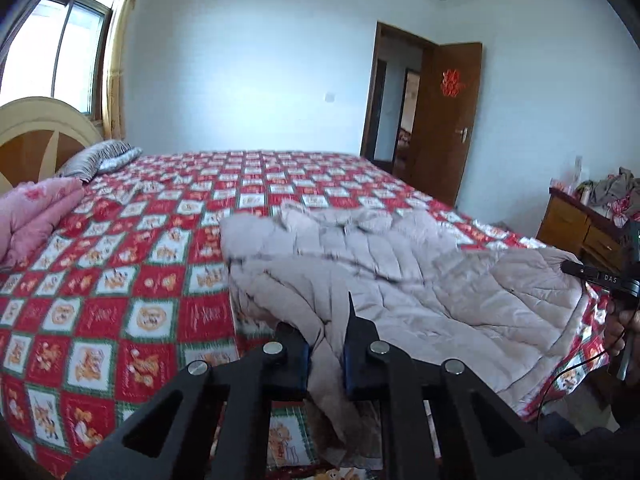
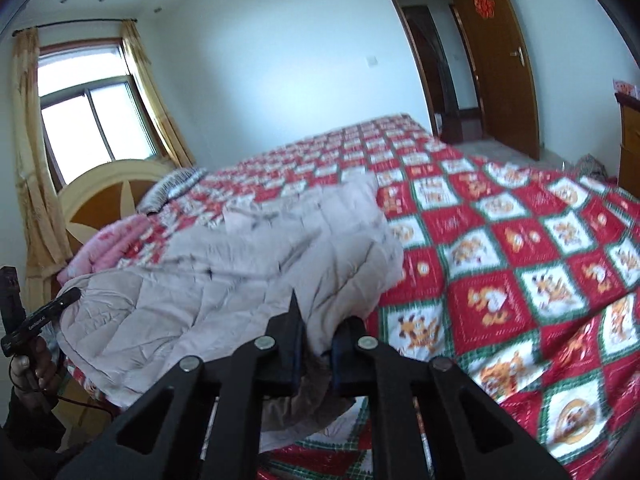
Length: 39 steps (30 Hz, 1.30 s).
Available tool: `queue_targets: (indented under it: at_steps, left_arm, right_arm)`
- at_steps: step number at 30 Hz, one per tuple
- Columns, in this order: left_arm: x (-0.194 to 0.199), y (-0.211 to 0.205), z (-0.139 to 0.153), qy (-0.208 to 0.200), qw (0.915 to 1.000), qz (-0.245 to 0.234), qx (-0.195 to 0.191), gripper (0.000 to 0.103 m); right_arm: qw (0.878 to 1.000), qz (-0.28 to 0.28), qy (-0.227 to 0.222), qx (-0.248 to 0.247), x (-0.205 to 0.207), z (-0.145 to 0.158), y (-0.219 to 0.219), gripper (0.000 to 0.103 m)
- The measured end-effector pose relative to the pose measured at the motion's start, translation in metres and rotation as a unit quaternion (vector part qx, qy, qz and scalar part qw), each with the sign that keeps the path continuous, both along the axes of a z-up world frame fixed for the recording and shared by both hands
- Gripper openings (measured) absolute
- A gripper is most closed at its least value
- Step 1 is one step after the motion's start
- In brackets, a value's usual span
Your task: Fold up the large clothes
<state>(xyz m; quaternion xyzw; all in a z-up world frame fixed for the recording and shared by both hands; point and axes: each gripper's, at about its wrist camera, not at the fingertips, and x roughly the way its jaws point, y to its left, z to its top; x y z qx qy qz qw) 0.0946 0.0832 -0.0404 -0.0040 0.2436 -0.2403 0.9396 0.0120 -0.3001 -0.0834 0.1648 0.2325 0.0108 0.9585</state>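
Both grippers clamped on coat at near edge of bed.

Left gripper (image 1: 326,344) narrow, pinching a fold of beige quilted coat (image 1: 400,276); right gripper (image 2: 316,340) likewise narrow, gripping coat (image 2: 224,272) hem. Coat spread ahead of both grippers over red checked bedspread (image 1: 120,280), rumpled, running away toward far side. Pink quilt (image 1: 36,216) and striped pillow (image 1: 96,158) far left of left gripper, by headboard (image 1: 40,132). Open brown door (image 1: 448,120) beyond, dresser (image 1: 576,220) to right.
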Motion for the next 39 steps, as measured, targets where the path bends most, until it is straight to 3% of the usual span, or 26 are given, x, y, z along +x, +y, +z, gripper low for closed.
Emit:
queue_targets:
  at_steps: [4, 8, 11, 19, 27, 28, 29, 31, 32, 36, 39]
  left_arm:
    - [0.027, 0.008, 0.013, -0.009, 0.9999, 0.004, -0.013, 0.011]
    - [0.079, 0.007, 0.014, 0.004, 0.9996, 0.013, -0.025, 0.012]
    - [0.115, -0.004, 0.011, -0.014, 0.9996, 0.026, -0.003, 0.017]
    - [0.222, -0.015, -0.002, 0.059, 0.9945, 0.074, -0.047, 0.030]
    - [0.286, -0.013, -0.003, 0.090, 0.9880, 0.091, -0.086, 0.041]
    - [0.290, -0.011, -0.001, 0.083, 0.9875, 0.107, -0.081, 0.055]
    - [0.290, -0.009, 0.001, 0.061, 0.9866, 0.135, -0.068, 0.079]
    - [0.285, -0.006, 0.006, 0.008, 0.9824, 0.179, -0.053, 0.101]
    - [0.283, -0.006, 0.006, -0.011, 0.9811, 0.185, -0.055, 0.101]
    - [0.292, -0.038, -0.014, 0.005, 0.9815, 0.191, -0.005, 0.102]
    - [0.281, -0.070, -0.026, -0.013, 0.9841, 0.176, 0.016, 0.102]
  right_arm:
    - [0.999, 0.009, -0.030, 0.012, 0.016, 0.023, -0.008, 0.012]
    - [0.999, 0.001, -0.050, 0.010, 0.065, 0.040, -0.016, 0.012]
    - [0.999, -0.010, -0.051, -0.002, 0.108, 0.044, -0.013, 0.012]
    - [0.997, -0.077, -0.030, 0.004, 0.208, 0.026, -0.037, 0.012]
    - [0.994, -0.113, 0.002, -0.006, 0.287, 0.009, -0.053, 0.012]
    - [0.993, -0.115, 0.008, -0.012, 0.294, 0.004, -0.054, 0.012]
    - [0.993, -0.115, 0.014, -0.014, 0.300, -0.001, -0.055, 0.012]
    - [0.993, -0.115, 0.028, -0.015, 0.313, -0.012, -0.055, 0.012]
    - [0.992, -0.119, 0.035, -0.016, 0.320, -0.018, -0.055, 0.013]
    - [0.987, -0.148, 0.060, -0.024, 0.345, -0.038, -0.051, 0.015]
    - [0.982, -0.169, 0.072, -0.037, 0.362, -0.042, -0.050, 0.015]
